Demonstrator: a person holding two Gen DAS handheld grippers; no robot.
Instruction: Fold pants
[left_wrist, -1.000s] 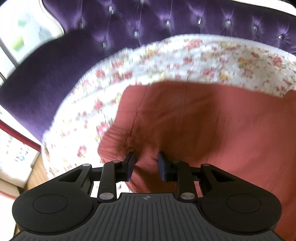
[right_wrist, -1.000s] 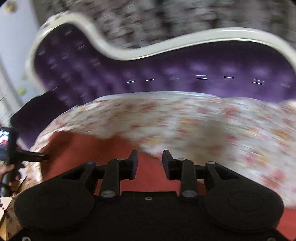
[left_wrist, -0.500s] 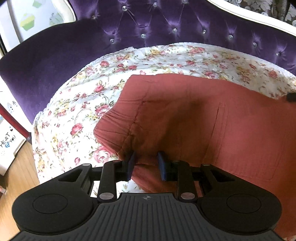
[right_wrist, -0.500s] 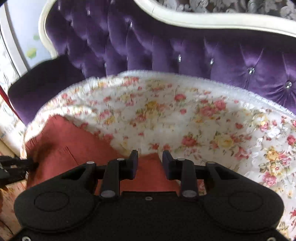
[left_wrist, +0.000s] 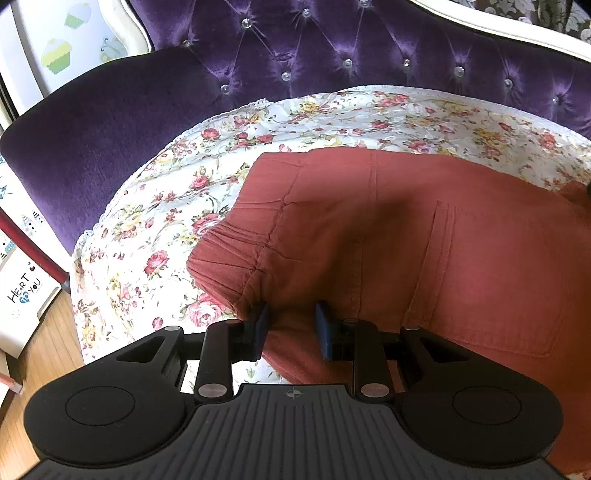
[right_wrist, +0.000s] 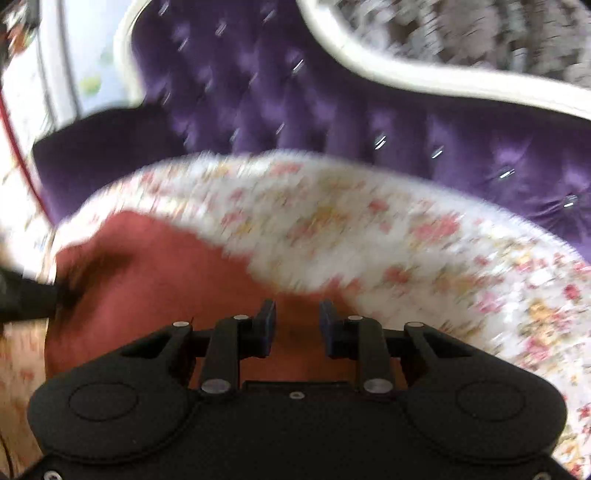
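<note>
Rust-red pants (left_wrist: 424, 251) lie spread on a floral cover (left_wrist: 155, 229) over a purple sofa. In the left wrist view my left gripper (left_wrist: 291, 325) sits at the near waistband corner. The cloth bunches up between its blue pads, and gathers run toward the left pad, so it is shut on the pants. In the blurred right wrist view my right gripper (right_wrist: 297, 323) hovers over the other end of the pants (right_wrist: 177, 280). Its jaws are closing with red cloth showing between them, and the pads do not press on it. The left gripper's black body (right_wrist: 22, 295) shows at the left edge.
The tufted purple sofa back (left_wrist: 332, 59) with its white frame (right_wrist: 424, 74) rises behind the cover. A purple armrest (left_wrist: 74, 140) stands at the left. Wooden floor (left_wrist: 48, 354) and a white printed box (left_wrist: 22, 299) lie beyond the sofa's left end.
The right gripper swung left and lower over the pants, so more red cloth fills its view, and its fingers narrowed slightly. The left gripper kept the waistband cloth between its pads and sank a little.
</note>
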